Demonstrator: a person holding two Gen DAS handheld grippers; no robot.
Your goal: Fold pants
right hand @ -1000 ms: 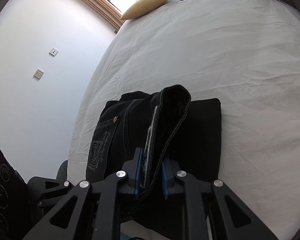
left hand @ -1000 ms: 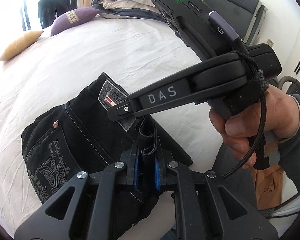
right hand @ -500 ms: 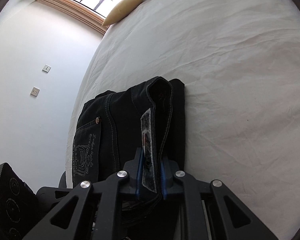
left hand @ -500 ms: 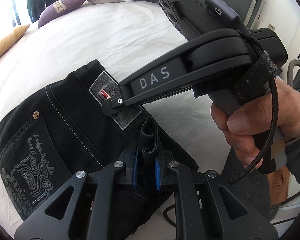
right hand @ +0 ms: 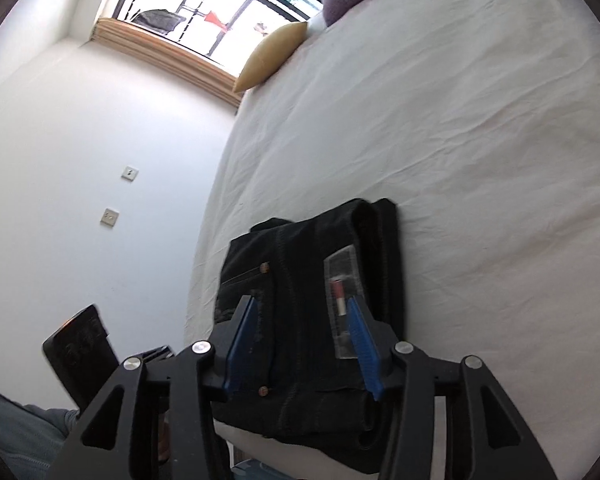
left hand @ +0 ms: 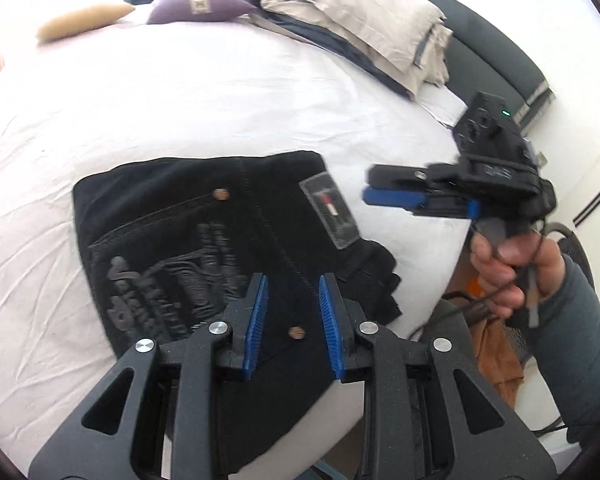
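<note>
Folded pants (left hand: 204, 248) flat on bed (left hand: 180, 104); left gripper (left hand: 293, 320) and right gripper (right hand: 302, 350) both spread, holding nothing.

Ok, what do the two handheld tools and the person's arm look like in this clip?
Both tools are matte black linkage frames with silver pivot bolts and ribbed blue finger pads. The right tool carries a black module with a green light, faint lettering and a dark cable. The right hand is bare, with a grey-blue sleeve.
</note>
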